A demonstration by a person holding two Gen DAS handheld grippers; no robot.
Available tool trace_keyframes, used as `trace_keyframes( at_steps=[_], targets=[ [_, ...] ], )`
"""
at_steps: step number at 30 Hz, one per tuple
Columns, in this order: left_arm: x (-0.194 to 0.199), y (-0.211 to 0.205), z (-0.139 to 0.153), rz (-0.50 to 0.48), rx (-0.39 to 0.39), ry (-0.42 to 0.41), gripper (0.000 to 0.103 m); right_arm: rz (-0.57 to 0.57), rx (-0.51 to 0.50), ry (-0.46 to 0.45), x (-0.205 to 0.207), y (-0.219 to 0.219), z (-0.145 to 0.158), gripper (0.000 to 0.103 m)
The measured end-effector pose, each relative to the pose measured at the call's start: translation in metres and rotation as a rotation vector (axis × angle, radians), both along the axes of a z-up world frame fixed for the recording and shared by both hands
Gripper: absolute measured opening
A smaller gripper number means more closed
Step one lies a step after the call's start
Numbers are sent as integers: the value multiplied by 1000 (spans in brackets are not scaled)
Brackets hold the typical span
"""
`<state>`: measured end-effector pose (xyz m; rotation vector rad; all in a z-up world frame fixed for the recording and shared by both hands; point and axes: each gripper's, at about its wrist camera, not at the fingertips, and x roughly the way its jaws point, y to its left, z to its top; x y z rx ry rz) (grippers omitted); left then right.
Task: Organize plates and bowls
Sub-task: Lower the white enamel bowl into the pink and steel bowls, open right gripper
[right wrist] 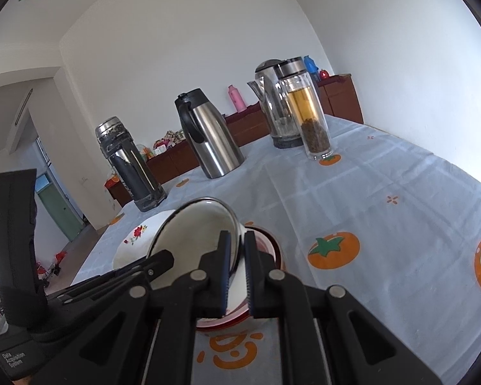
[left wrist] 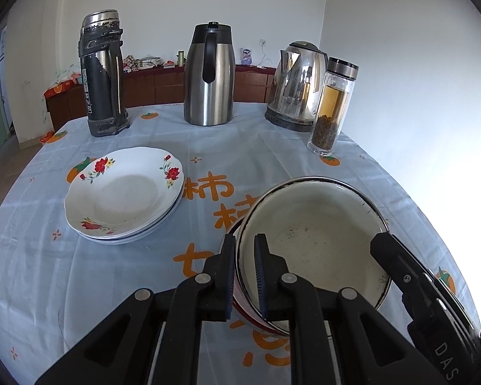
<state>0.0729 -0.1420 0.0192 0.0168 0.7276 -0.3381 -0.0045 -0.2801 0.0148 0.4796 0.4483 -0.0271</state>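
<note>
While both grippers pinch the same bowl, the scene reads as follows, left to right.

Black flask [left wrist: 102, 73]: stands at the far left of the table's back row, well apart from the work.

Plate stack [left wrist: 122, 192]: floral plates already nested on the tablecloth [left wrist: 32, 256], left of the bowls and apart from them.

Steel carafe [left wrist: 210, 73]: back centre, upright, not involved.

Left gripper [left wrist: 245, 276]: jaws narrow, clamped across the left rim of the enamel bowl [left wrist: 317, 237], one pad outside the wall and one inside.

Enamel bowl: cream inside with a dark rim, tilted, and sitting in or just above a red bowl [right wrist: 266, 243] on the tablecloth; whether they touch cannot be told.

Right gripper [right wrist: 237, 272]: jaws narrow too, gripping the bowl's right rim; its tip also shows at the bowl's far side in the left wrist view.

Kettle [left wrist: 299, 86] and tea bottle [left wrist: 333, 106]: back right, just beside each other, clear of the bowls.

Step in hand: by my reading, nesting the enamel bowl into the red one, with the plates done.

Next move: it likely calls for levelling the bowl so it seats squarely, then opening both grippers together; releasing one side first could let it tip or clatter.
</note>
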Motion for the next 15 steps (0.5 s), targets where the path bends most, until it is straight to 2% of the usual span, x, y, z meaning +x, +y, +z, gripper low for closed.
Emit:
trace_keyframes(
  at_steps=[15],
  targets=[
    [6,0,-9,16,15,22,13,12,11,59,10,1,-12,8]
  ],
)
